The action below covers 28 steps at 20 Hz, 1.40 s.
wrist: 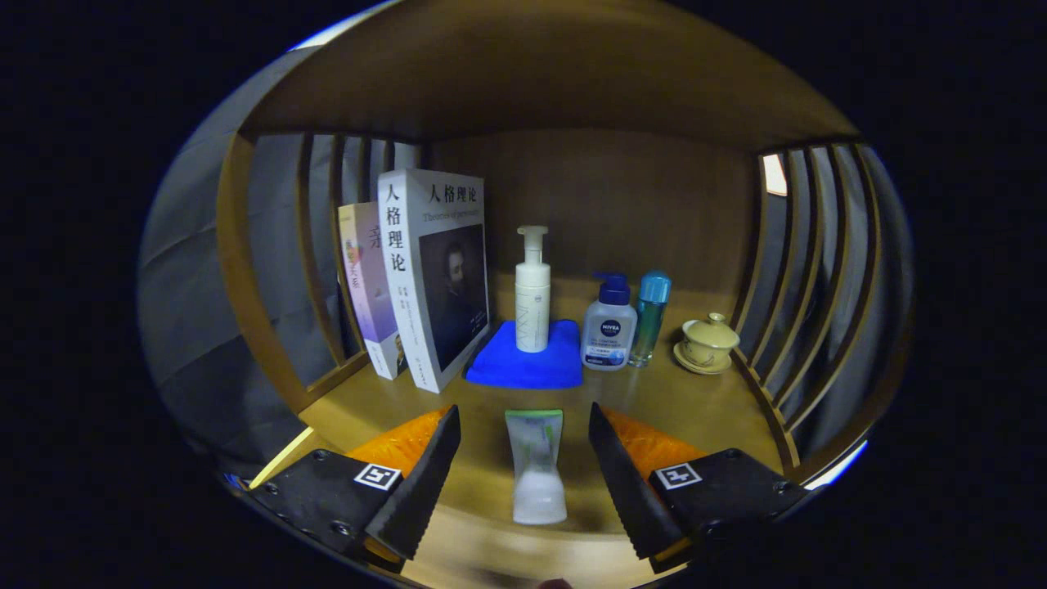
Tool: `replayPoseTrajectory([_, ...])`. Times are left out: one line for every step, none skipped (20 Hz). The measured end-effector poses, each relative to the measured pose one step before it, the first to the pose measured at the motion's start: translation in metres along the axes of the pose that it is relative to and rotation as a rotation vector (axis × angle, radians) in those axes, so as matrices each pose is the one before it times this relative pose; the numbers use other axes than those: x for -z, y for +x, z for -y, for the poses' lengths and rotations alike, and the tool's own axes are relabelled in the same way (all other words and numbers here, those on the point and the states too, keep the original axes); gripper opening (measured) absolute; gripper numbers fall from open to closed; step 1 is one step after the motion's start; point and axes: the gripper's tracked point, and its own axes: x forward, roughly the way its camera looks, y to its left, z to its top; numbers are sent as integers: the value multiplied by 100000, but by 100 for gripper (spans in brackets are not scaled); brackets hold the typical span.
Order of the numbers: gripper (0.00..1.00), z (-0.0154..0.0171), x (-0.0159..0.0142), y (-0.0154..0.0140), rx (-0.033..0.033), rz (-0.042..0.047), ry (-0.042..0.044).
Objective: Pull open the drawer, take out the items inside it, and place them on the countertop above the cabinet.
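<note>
The gripper (523,446) stands wide open, its 2 fingers spread well apart over the wooden countertop (695,401). Between them lies a small tube (536,466), cap end toward the camera and flat end pointing away, resting on the wood with a gap on either side, so neither finger touches it.

Just beyond the tube's far end sits a folded blue cloth (523,368), and a tall white pump bottle (532,290) stands upright on it. To the right of the cloth, a squat white bottle with a dark blue pump (609,327) stands next to a slim teal bottle with a blue cap (651,319); the 2 look to be touching or very nearly so, though the fisheye makes that hard to judge. Farther right, near the slatted side rail (785,270), a small lidded cup rests on its saucer (707,343).

To the left of the cloth, 2 books stand upright: a thick white book (438,278) in front, and a thinner pale book (368,286) just behind it against the left slats. A wooden back panel (622,204) closes the shelf behind everything.
</note>
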Motion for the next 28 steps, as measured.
replayPoseTrajectory([97, -299, 532, -957, -405, 1072, -122])
replayPoseTrajectory([97, -150, 546, -1027, 136, 1275, -664])
replayPoseTrajectory([97, -53, 706, -908, 497, 992, -1301])
replayPoseTrajectory([97, 269, 564, -1101, 1974, 1298, -1308])
replayPoseTrajectory([98, 28, 616, -985, 1216, 1377, -1536])
replayPoseTrajectory([98, 2, 496, -941, 965, 1477, -880])
replayPoseTrajectory([98, -125, 509, -988, 131, 1340, -610])
replayPoseTrajectory([98, -196, 536, -1029, 302, 1453, -466])
replayPoseTrajectory([98, 3, 451, -1053, 561, 1623, -223])
replayPoseTrajectory([98, -209, 436, -960, 214, 1644, -423])
replayPoseTrajectory([98, -177, 345, -995, 145, 1478, -275])
replayPoseTrajectory([98, -143, 389, -895, 543, 1449, -59])
replayPoseTrajectory([98, -137, 395, -934, 889, 1375, 331])
replayPoseTrajectory([98, -184, 361, -846, 667, 1685, 436])
replayPoseTrajectory([99, -190, 438, -909, 650, 1264, 168])
replayPoseTrajectory([99, -88, 531, -790, 824, 882, -314])
replayPoseTrajectory([99, -98, 494, -750, 683, 890, -373])
replayPoseTrajectory([99, -292, 402, -261, 659, 789, 62])
replayPoseTrajectory([99, -271, 486, -368, 731, 874, 576])
replayPoseTrajectory([99, -214, 486, -570, 863, 538, 642])
replayPoseTrajectory([99, -54, 488, -438, 865, 535, 1353])
replayPoseTrajectory([99, -244, 622, -569, 693, 240, 1522])
replayPoseTrajectory([99, -119, 625, -490, 780, -90, 1456])
replayPoseTrajectory([99, -178, 637, -419, 349, 11, 991])
replayPoseTrajectory([99, -177, 650, -219, 517, -272, -166])
replayPoseTrajectory([99, -155, 665, -227, 189, -416, -519])
replayPoseTrajectory([99, -246, 663, -300, -109, -626, -479])
replayPoseTrajectory([99, -308, 485, -388, -410, -30, -122])
